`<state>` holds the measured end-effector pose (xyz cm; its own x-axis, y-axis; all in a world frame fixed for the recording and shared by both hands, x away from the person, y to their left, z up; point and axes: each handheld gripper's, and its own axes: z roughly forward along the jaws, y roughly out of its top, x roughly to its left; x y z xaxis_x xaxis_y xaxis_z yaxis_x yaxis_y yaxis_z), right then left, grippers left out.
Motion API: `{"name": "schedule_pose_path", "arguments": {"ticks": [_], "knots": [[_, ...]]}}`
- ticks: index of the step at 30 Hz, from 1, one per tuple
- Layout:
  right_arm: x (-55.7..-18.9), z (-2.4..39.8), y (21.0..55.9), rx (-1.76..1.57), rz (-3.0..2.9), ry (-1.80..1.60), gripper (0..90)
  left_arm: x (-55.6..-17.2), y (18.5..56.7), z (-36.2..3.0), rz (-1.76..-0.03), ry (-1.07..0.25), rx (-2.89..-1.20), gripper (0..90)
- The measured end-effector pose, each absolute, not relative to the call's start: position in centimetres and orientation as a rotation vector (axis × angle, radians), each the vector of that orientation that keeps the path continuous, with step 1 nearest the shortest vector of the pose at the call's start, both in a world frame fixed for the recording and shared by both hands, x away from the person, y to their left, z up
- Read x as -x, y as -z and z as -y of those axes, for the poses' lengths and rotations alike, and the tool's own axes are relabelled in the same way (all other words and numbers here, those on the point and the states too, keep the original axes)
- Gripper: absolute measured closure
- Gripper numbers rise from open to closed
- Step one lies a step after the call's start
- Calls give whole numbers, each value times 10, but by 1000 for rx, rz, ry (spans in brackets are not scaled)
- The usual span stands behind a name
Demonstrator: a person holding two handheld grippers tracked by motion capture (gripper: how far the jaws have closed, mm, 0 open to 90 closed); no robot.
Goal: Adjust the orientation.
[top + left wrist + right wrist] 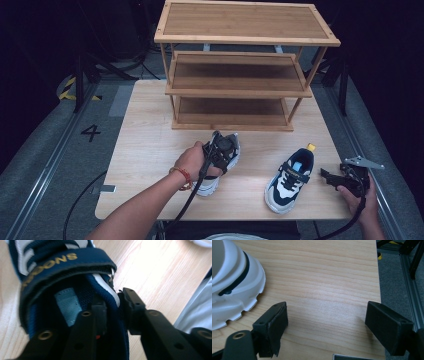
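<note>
The left gripper (221, 149) sits on the left shoe (220, 162), which rests on the wooden table (150, 150) just in front of the bottom tier of the 3-tier bamboo rack (235, 75). In the left gripper view its 2 jaws pinch the side wall of that shoe (75, 290) at the ankle opening, 1 jaw inside the mouth and 1 outside, with the padded navy collar squeezed between them just below the strap. The pads look pressed into the fabric, though the close, dark framing makes the inner contact hard to be sure of.

The right shoe (291, 180) lies apart, nearer the table's right edge, toe pointing toward the person. The right gripper (330, 176) hovers just beside it with its jaws spread wide and nothing between them; in its own view the white sole of that shoe (232, 285) shows at the left.

This is a small, light trainer, so weight is no worry. The mesh collar is soft and will fold under pressure, so the shoe will likely droop toe-down once lifted. The collar or heel edge is the sensible place to grip: the sole is stiff but too wide and smooth.
</note>
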<state>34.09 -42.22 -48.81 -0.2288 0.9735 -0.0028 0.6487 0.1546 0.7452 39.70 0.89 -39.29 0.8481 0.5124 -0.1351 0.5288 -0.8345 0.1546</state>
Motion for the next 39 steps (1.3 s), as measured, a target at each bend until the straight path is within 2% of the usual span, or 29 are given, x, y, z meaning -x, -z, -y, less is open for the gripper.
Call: {"name": "schedule_pose_path", "arguments": {"ticks": [5,7,9,14,17,21,32,39], "knots": [[-341,422,488,-1539,-1944,-868,187,-394,396,-4,-763,82,-2896,743],[-341,422,488,-1539,-1945,-867,187,-395,396,-6,-771,90,-2882,751],[-341,422,488,-1540,-1944,-868,188,-393,395,-9,-773,22,-2891,791],[-341,422,488,-1536,-1947,-865,188,-393,389,-21,-833,20,-2824,810],[-341,422,488,-1540,-1945,-868,188,-392,379,-33,-851,24,-2774,812],[-341,422,488,-1540,-1946,-868,188,-391,361,-47,-880,-41,-2738,812],[-341,422,488,-1540,-1945,-869,187,-388,303,-57,-881,-183,-2627,813],[-341,422,488,-1539,-1946,-867,187,-388,280,-56,-872,-235,-2567,813]]}}
